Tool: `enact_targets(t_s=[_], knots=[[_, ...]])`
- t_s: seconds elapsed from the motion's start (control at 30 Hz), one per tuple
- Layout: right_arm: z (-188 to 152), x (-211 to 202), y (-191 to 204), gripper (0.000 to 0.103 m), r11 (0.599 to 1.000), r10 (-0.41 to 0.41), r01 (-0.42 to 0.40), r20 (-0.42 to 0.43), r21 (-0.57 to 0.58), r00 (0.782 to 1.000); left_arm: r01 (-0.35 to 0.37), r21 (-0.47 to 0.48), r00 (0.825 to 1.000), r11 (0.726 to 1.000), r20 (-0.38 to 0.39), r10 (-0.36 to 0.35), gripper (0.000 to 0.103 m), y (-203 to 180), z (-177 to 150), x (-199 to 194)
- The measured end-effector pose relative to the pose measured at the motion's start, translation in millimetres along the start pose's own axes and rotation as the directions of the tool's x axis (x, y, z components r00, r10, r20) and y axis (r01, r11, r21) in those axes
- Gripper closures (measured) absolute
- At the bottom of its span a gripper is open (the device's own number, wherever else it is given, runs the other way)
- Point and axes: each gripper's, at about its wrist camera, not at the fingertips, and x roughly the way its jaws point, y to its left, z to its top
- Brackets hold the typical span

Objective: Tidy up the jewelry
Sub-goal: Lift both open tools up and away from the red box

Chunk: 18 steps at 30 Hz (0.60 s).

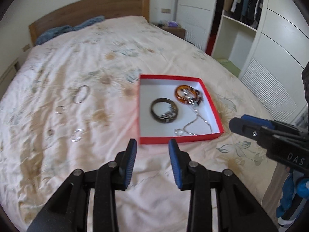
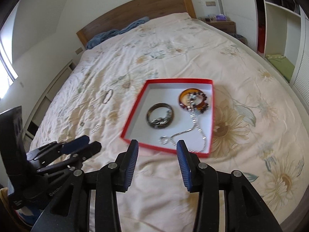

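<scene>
Both grippers hang spread and empty above the bed: the left gripper (image 1: 152,145) just short of the red box's near wall, the right gripper (image 2: 157,145) over its near edge. Only the right wrist view shows the window at far left and the big sunflower print beside the box. The floral bedspread (image 1: 87,61) is soft and creased. The shallow red cardboard box (image 1: 180,138), white inside, holds a dark bangle (image 1: 164,113), an amber bangle (image 1: 188,94) draped with dark beads, and a silver chain (image 1: 195,119). Left of it, small clear rings (image 1: 77,135) and a thin hoop (image 1: 81,94) lie loose on the cloth.
</scene>
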Motion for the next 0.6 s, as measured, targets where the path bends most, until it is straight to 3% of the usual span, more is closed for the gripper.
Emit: enact_targets(t_s=[0.2,0.6], knots=[[-14.7,-11.5,36.3,0.061,0.999,0.031,-0.030,0.011,-0.030,0.999,-0.082,-0.023,0.996,0.996,0.044,0.083,0.067,22.7,-18.9,-42.9],[-32.5,-21.3,102.9,0.061,0.990,0.048,-0.049,-0.007,-0.135,0.999,-0.132,-0.121,0.987,0.984,0.075,0.142,0.067,74.1,-54.9,-80.6]])
